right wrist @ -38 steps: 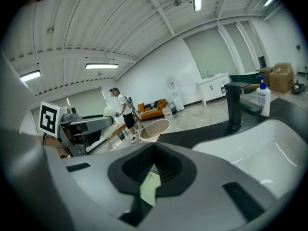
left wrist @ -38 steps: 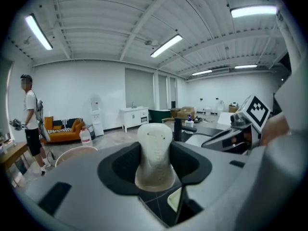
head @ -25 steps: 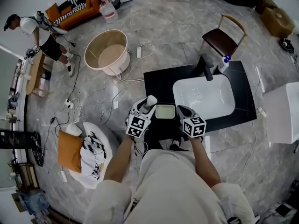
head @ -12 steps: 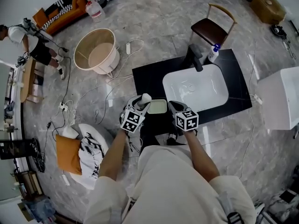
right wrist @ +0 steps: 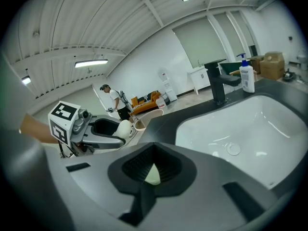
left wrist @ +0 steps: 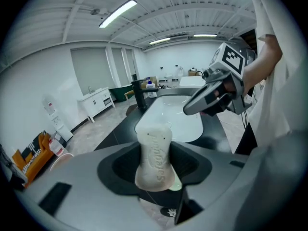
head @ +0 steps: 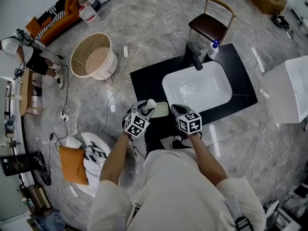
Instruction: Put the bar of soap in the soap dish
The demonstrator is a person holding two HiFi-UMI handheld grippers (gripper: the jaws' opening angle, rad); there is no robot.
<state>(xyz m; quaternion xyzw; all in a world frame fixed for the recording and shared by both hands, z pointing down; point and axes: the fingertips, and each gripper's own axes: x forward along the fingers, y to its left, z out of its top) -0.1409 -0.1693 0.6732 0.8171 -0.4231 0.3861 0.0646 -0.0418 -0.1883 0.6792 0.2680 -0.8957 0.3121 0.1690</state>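
1. Currently the left gripper (head: 146, 109) pinches the soap (left wrist: 155, 154) upright between its jaws, over the near edge of the counter (head: 238, 83).
2. Just right of the soap, the pale green dish (head: 161, 109) lies on the counter at that near edge, between the two grippers and left of the sink (head: 197, 87).
3. Beside the dish, the right gripper (right wrist: 143, 192) has its jaws pressed together on nothing, and a pale green patch shows through the hollow behind them.
4. At the far edge stand the faucet (head: 193, 56) and a bottle (head: 213, 49).
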